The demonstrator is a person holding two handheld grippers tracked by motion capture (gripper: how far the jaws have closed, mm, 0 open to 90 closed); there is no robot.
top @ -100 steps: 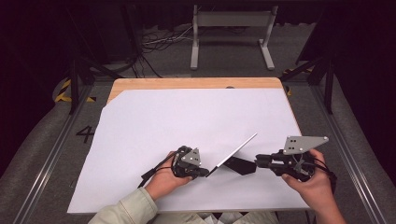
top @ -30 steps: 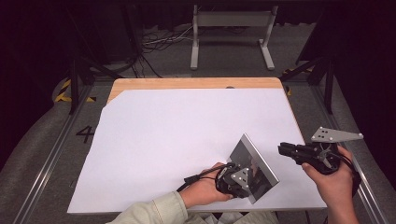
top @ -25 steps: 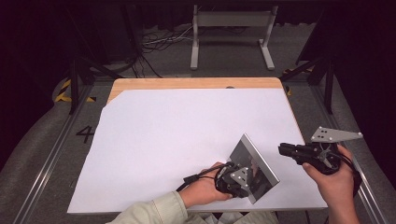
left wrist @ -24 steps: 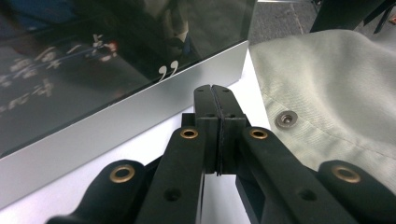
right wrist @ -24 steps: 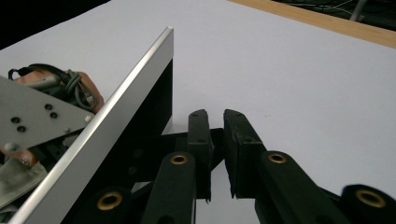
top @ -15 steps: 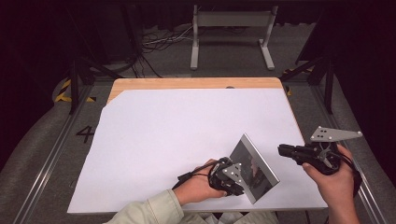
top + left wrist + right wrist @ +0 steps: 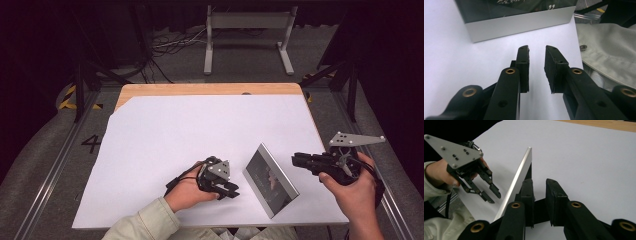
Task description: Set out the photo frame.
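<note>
A silver-edged picture frame [image 7: 270, 180] with a dark photo stands tilted on the white sheet near the front right. My left gripper [image 7: 231, 190] lies just left of it, apart from it. Its jaws have just been opening and are open, with nothing between them. In the left gripper view the frame's silver edge [image 7: 519, 22] stands ahead of the left gripper [image 7: 537, 48]. My right gripper [image 7: 295, 161] hovers right of the frame, pointing at its back. Its jaws have just been opening slightly and hold nothing. The right gripper view has the frame's edge [image 7: 516, 182] beside the right gripper [image 7: 539, 181], and the left gripper [image 7: 492, 195] beyond.
A white paper sheet [image 7: 200, 135] covers a wooden table [image 7: 200, 90]. A grey metal stand [image 7: 248, 30] and cables lie on the floor beyond. Rails run along both table sides. A pale sleeve [image 7: 145, 225] enters at the front edge.
My left gripper has let go of the frame, opened, and drawn back to the left. The frame stays standing where it was. The right gripper has kept still.
</note>
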